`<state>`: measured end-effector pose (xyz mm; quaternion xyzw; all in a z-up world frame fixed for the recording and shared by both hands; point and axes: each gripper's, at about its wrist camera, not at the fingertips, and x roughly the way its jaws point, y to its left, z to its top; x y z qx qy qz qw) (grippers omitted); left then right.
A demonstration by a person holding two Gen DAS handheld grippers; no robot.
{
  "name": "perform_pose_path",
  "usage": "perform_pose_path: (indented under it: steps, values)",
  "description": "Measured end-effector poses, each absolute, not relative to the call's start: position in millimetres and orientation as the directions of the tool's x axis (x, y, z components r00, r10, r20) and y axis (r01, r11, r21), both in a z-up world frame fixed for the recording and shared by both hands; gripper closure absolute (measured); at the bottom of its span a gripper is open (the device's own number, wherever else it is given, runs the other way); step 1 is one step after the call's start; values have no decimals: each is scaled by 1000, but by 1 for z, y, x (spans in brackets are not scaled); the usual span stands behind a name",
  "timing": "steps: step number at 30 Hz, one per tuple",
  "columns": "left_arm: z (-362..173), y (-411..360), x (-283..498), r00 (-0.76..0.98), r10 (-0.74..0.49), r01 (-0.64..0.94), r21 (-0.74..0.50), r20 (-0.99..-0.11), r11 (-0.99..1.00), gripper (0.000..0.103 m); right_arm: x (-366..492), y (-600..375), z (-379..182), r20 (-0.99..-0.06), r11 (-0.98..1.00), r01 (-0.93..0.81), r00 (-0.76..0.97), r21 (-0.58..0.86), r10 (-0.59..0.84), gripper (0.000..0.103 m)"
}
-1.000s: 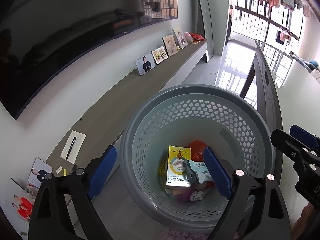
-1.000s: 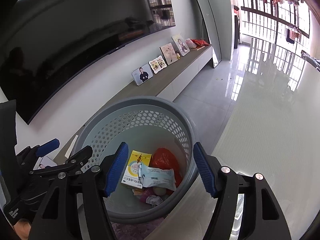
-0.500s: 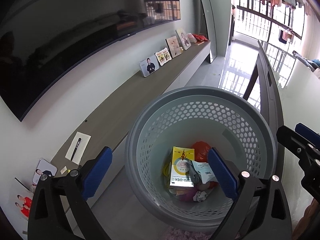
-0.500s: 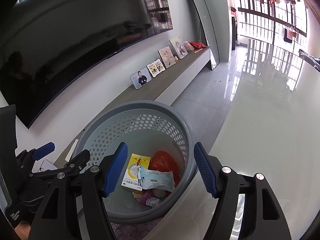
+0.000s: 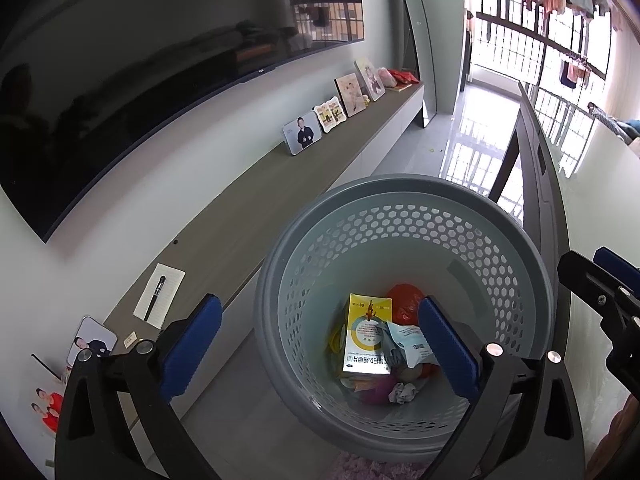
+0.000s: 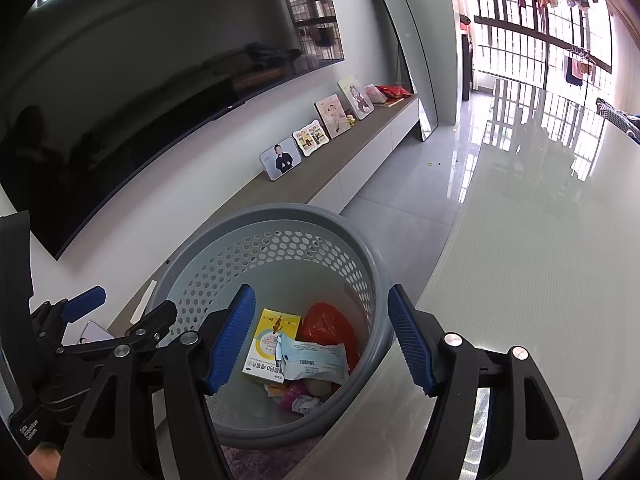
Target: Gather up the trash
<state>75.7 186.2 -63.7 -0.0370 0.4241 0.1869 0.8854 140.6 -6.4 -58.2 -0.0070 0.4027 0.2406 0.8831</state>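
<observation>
A grey perforated basket [image 5: 404,200] stands on the floor below both grippers; it also shows in the right wrist view [image 6: 280,220]. Inside lie a yellow box [image 5: 366,332], a red bag [image 5: 404,304], a pale blue wrapper [image 6: 316,360] and crumpled bits [image 5: 402,392]. My left gripper [image 5: 320,344] is open and empty above the basket's left rim. My right gripper [image 6: 320,340] is open and empty above the basket; its body also shows at the right edge of the left wrist view [image 5: 608,288].
A long low cabinet [image 5: 280,184] along the wall carries photo frames [image 5: 302,132], a paper with a pen [image 5: 159,294] and a large TV [image 5: 120,80] above. A glossy white table [image 6: 540,260] lies right of the basket. A pink rug [image 5: 360,468] is under the basket.
Both grippers have risen and pulled back a little from the basket, so it looks smaller and lower. Both stay open and empty.
</observation>
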Motion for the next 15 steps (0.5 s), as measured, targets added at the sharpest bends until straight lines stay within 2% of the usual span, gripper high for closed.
perform_pose_path:
  steps: [15]
  values:
    - [-64, 190, 75, 560, 319, -383, 102, -765, 918, 6, 141, -6, -58, -714, 885, -430, 561, 181, 419, 37]
